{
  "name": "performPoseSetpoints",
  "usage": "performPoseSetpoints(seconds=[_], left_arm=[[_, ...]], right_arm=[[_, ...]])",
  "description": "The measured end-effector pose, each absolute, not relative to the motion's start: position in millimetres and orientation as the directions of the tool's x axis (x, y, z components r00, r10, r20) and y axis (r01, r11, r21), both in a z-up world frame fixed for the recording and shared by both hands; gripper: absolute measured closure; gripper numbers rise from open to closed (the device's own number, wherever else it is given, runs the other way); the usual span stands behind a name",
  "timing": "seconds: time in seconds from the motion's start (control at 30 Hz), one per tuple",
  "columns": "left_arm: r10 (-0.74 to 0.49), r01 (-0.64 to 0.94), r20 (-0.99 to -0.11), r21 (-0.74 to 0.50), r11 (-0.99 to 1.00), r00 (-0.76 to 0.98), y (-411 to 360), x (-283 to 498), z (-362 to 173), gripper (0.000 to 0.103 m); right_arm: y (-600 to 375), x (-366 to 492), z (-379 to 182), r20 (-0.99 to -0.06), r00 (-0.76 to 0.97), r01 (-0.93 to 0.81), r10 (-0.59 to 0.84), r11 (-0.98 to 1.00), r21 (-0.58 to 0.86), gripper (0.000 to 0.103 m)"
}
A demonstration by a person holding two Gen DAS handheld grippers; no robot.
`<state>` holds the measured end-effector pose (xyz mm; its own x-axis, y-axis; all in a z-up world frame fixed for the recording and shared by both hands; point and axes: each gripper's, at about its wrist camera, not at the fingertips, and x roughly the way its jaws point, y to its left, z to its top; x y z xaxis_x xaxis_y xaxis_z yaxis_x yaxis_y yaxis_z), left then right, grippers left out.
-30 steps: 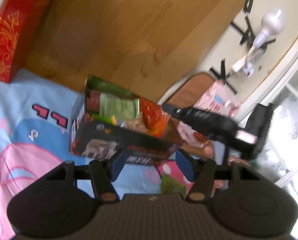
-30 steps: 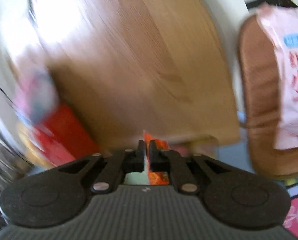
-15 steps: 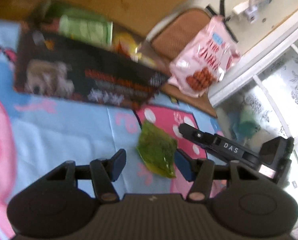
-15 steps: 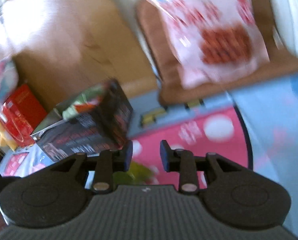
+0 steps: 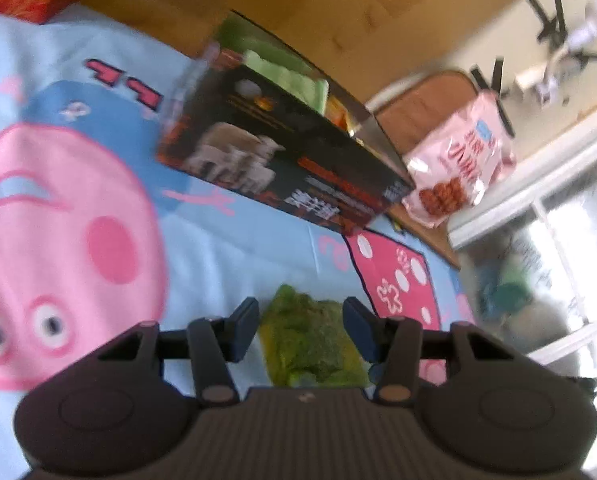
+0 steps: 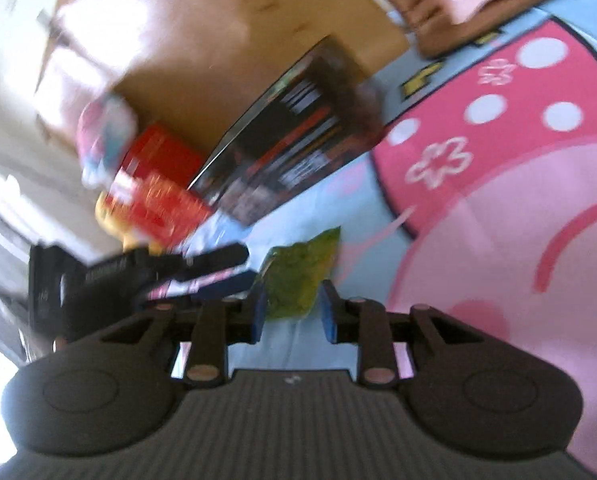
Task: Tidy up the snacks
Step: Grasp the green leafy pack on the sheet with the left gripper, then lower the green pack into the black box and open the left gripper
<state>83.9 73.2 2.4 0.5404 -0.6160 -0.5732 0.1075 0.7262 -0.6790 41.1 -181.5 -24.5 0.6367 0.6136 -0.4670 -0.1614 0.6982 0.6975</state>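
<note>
On my left wrist camera, the left gripper [image 5: 300,330] has its jaws spread wide, and the green snack packet [image 5: 312,346] lies flat on the cartoon play mat [image 5: 218,248] right between the two fingers, not pinched by either. Beyond it stands the black snack box [image 5: 282,160], open at the top with green and orange packs showing inside. Further right, a pink snack bag [image 5: 458,168] rests on a brown cushion [image 5: 418,116], apart from the box.

On my right wrist camera, the right gripper [image 6: 292,306] is also open, empty, with the green snack packet [image 6: 298,272] just ahead of the fingertips, its near end lying in the gap. The left gripper [image 6: 202,276] comes in from the left beside the packet. Behind stand the black snack box [image 6: 298,148] and a blurred red box [image 6: 158,188].
</note>
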Motion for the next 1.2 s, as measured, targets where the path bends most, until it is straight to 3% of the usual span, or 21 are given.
performPoseSetpoints(seconds=[0.2,0.3,0.33,0.4,0.47,0.8,0.87,0.93,0.97,1.03,1.07,1.2], left_arm=[[-0.628,0.136,-0.585,-0.667,0.733,0.514,72,76,5,0.051],[-0.656,0.146,-0.573,-0.688,0.711,0.492,59,77,-8,0.066],[-0.651,0.147,-0.586,-0.678,0.720,0.482,53,80,-9,0.079],[-0.632,0.129,-0.594,-0.669,0.731,0.499,53,80,-9,0.079],[-0.641,0.145,-0.578,-0.676,0.723,0.505,57,80,-3,0.090],[-0.600,0.268,-0.446,-0.608,0.747,0.664,78,102,86,0.084],[-0.554,0.253,-0.440,-0.575,0.778,0.706,85,120,93,0.070],[-0.452,0.190,-0.481,-0.498,0.846,0.751,89,140,91,0.068],[-0.396,0.137,-0.519,-0.466,0.874,0.758,90,151,86,0.068],[-0.377,0.081,-0.558,-0.482,0.873,0.739,96,160,78,0.068],[-0.399,0.090,-0.549,-0.504,0.859,0.734,98,158,76,0.070],[-0.421,0.151,-0.505,-0.490,0.859,0.754,100,131,80,0.070]], right_arm=[[-181,50,-21,-0.525,0.639,-0.151,0.562,0.761,0.631,0.071],[-177,58,-30,-0.509,0.614,-0.138,0.604,0.717,0.683,0.072],[-176,56,-33,-0.496,0.611,-0.137,0.617,0.700,0.701,0.074],[-173,57,-36,-0.492,0.607,-0.129,0.624,0.688,0.714,0.084],[-170,57,-32,-0.486,0.619,-0.133,0.617,0.692,0.709,0.087],[-146,89,52,-0.331,0.706,-0.342,0.626,0.711,0.614,0.088],[-135,115,61,-0.316,0.713,-0.358,0.626,0.713,0.603,0.088],[-120,146,62,-0.329,0.719,-0.362,0.612,0.734,0.574,0.082],[-112,162,59,-0.359,0.719,-0.354,0.595,0.758,0.548,0.074],[-98,187,46,-0.446,0.702,-0.322,0.556,0.806,0.497,0.066],[-97,191,40,-0.463,0.702,-0.307,0.541,0.817,0.488,0.068],[-129,154,42,-0.345,0.785,-0.308,0.514,0.807,0.504,0.066]])
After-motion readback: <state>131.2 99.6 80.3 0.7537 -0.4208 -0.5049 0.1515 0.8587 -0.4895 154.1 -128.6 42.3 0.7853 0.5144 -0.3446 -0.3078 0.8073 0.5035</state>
